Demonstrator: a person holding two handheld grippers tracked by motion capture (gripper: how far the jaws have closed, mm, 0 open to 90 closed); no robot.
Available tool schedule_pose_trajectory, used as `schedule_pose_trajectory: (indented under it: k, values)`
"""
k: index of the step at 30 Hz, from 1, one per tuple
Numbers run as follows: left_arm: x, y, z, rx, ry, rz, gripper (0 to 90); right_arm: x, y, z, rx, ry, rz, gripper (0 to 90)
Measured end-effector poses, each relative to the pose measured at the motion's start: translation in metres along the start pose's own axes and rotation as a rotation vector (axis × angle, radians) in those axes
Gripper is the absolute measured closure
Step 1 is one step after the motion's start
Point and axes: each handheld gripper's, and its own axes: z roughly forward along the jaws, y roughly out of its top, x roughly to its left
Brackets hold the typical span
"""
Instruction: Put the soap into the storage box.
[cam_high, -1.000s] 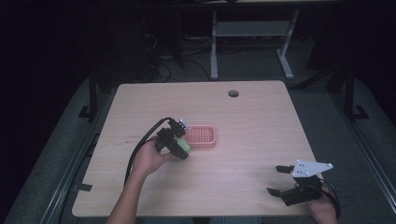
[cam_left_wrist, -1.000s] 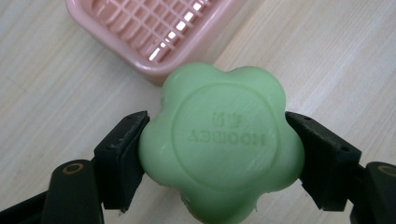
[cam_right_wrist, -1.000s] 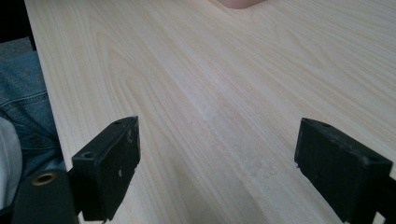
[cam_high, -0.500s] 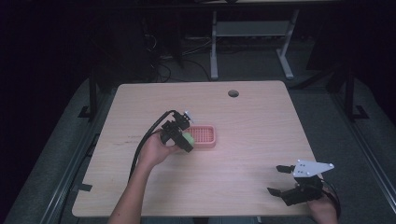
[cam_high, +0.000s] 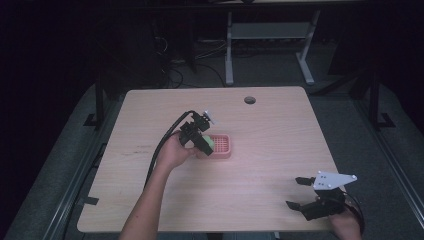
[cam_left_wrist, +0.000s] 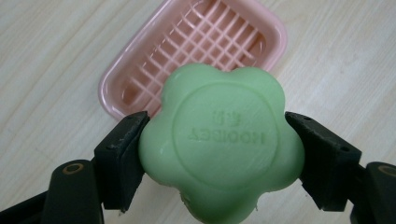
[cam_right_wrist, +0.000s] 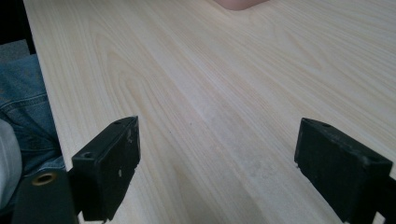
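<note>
Left claw (cam_left_wrist: 219, 154) grips a green soap (cam_left_wrist: 222, 144) above the pink dish (cam_left_wrist: 140, 70); right claw (cam_right_wrist: 233, 168) gapes idle. Released off-centre, the soap could slide onto the tabletop (cam_high: 280, 145).

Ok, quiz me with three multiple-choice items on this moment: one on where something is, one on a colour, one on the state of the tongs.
1. Where is the soap bar?
A. lying in the soap dish
B. held above the near edge of the soap dish
C. on the table by the right tongs

2. What colour is the soap dish?
A. pink
B. blue
C. white

3. How do the right tongs stand?
A. shut on the soap bar
B. shut on nothing
C. open, holding nothing

Answers:
1. B: the left gripper view shows the left tongs clamping the flower-shaped bar on both sides, with the slatted dish beneath and beyond it.
2. A: its rim and grid are pink in the left gripper view.
3. C: the right gripper view shows the jaws wide apart over bare wooden table.
</note>
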Motion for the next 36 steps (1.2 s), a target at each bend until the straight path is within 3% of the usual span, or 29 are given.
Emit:
schedule_pose_trajectory:
  k: [16, 18, 25, 36]
  values:
    - [0.006, 0.032, 0.024, 0.025, -0.001, -0.026, 25.0, 0.0, 0.001, 0.0, 0.002, 0.001, 0.001, 13.8]
    - [0.006, 0.034, 0.028, 0.032, 0.011, -0.027, 25.0, 0.0, 0.0, 0.0, -0.002, 0.001, 0.001, 13.7]
    - [0.008, 0.037, 0.037, 0.033, -0.02, -0.042, 24.9, 0.0, 0.001, -0.001, -0.004, 0.001, -0.002, 13.8]
    - [0.009, 0.037, 0.042, 0.057, -0.004, -0.056, 24.7, 0.001, 0.001, -0.001, -0.004, 0.002, -0.002, 13.8]
